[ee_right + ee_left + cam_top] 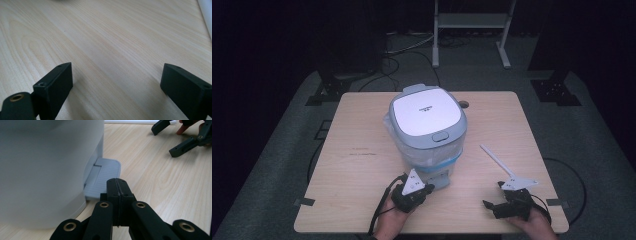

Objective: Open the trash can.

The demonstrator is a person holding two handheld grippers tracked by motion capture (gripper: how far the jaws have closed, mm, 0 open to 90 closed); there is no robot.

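The left gripper (117,181) had its two jaws pressed flat together with nothing between them, and its closed tip sat just at the near edge of the grey foot pedal (103,176). That pinched shape probably suited the job: a single blunt point is better for pushing a pedal down than two spread fingers. The pedal jutted from the base of the white pedal bin (428,131), which stood near the middle of the wooden table (357,160) with its lid (426,114) down, and a clear liner bag (422,155) showed below the rim, so the pedal was likely the way in.

The right gripper (504,200) rested apart at the table's near right corner, jaws spread wide and holding nothing, seemingly parked out of the way while the other one worked. Just beyond it lay a thin white stick (496,160), flat on the wood and untouched.

Counted: two grippers, one bin with one pedal and one lid, one liner, one stick, one table
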